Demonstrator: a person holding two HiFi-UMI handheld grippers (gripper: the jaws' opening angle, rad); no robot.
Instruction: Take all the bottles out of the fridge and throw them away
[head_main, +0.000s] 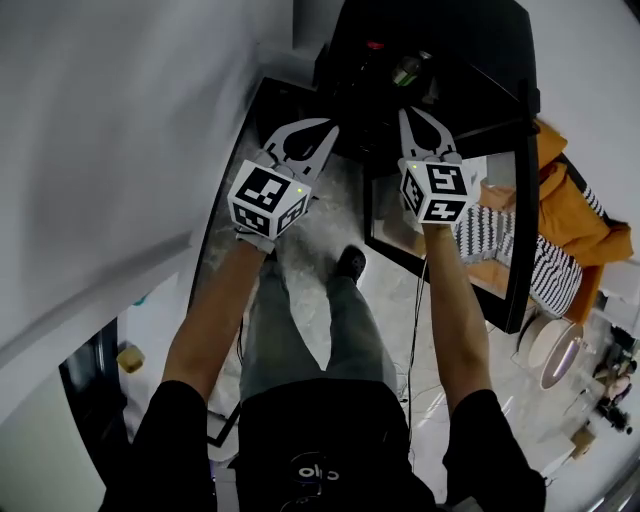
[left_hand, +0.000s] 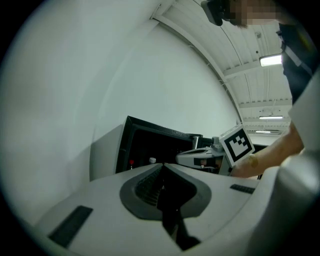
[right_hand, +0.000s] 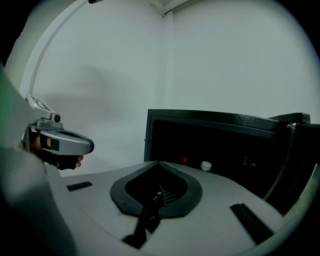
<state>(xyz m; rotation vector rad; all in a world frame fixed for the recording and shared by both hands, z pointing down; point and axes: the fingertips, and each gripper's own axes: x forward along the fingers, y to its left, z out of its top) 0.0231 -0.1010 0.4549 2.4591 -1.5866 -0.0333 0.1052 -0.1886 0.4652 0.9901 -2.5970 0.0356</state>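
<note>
Left gripper (head_main: 318, 135): jaws pressed together, nothing between them, tips short of the open black fridge (head_main: 470, 40). Bottles sit inside the fridge, in the dark: red-capped bottle (right_hand: 185, 161) just beside white-capped bottle (right_hand: 205, 165). Right gripper (head_main: 415, 115): jaws also closed tight, empty, at the fridge mouth.

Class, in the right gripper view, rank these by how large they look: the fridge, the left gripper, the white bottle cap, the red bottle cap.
1. fridge
2. left gripper, probably nearer the camera
3. white bottle cap
4. red bottle cap, slightly smaller
</note>
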